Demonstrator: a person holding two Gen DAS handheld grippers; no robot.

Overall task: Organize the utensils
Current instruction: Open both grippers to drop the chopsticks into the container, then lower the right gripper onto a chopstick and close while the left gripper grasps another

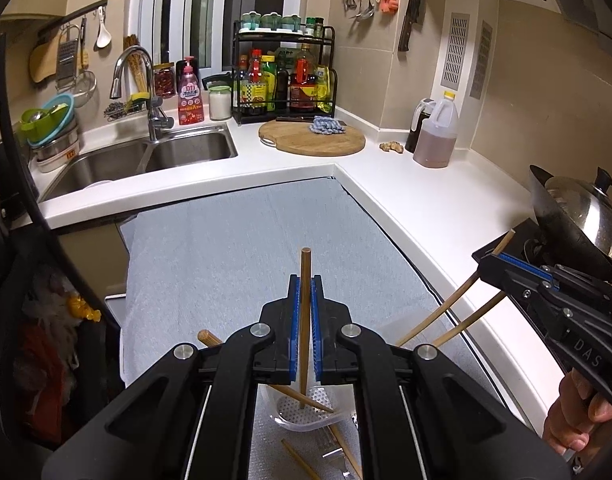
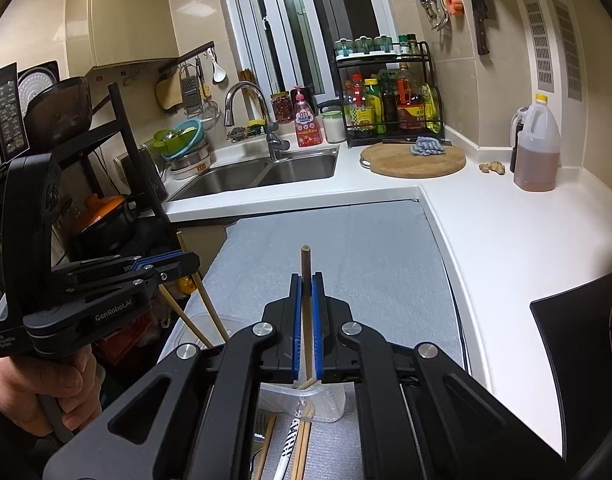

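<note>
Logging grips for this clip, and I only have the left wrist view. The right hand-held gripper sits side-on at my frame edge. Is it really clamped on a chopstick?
Observer: Yes. In the right wrist view, the right hand-held gripper is shut on a chopstick standing up between its blue pads.
Operator: Where does the lower end go?
Observer: Down to the mouth of the clear container. I cannot tell whether it is inside.
Operator: Is there anything near that container that I'm missing?
Observer: A white handle with black markings lies on the grey mat in front of it.
</note>
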